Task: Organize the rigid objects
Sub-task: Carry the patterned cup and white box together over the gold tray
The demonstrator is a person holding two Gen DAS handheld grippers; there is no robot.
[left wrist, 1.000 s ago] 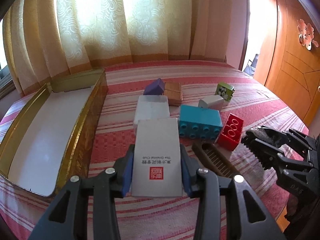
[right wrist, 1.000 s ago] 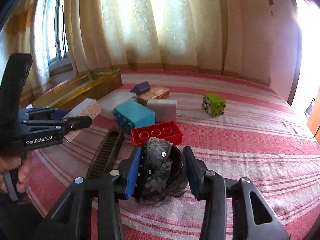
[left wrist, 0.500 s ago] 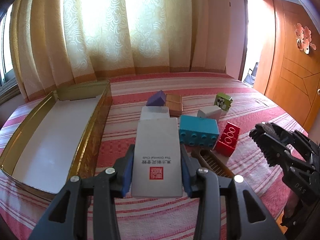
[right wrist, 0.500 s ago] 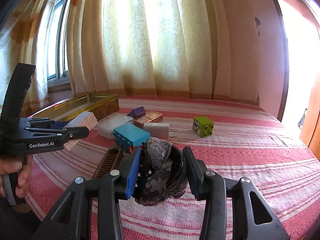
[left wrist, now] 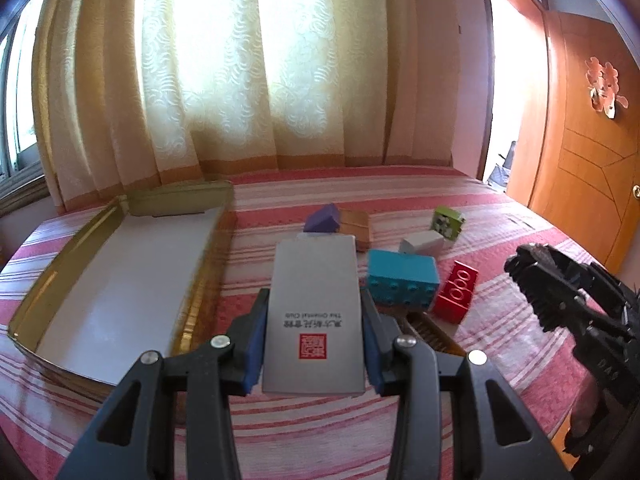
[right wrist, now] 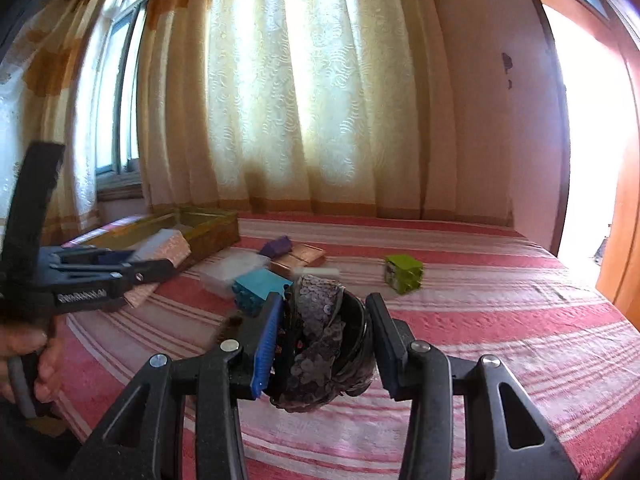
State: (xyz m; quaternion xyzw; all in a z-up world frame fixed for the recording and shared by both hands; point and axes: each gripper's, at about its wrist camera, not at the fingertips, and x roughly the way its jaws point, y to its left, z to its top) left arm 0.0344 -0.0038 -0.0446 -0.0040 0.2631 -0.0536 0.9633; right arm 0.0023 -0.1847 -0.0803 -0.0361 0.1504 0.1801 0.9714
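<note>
Nearby, gold tray (left wrist: pixel 200 280) beside scattered blocks (left wrist: pixel 402 282).

Two matte black plastic grippers: left gripper (left wrist: pixel 314 344) and right gripper (right wrist: pixel 322 344), each with triangular cut-outs, silver screw heads along the arms, blue pads inside the fingers. White "GenRobot.AI" lettering at frame left of the right wrist view. Bare-skinned left hand (right wrist: pixel 30 360) on a grey trigger.

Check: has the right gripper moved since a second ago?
Yes. The right gripper, shut on the sequined black item, has risen: the green block sits relatively lower.
</note>
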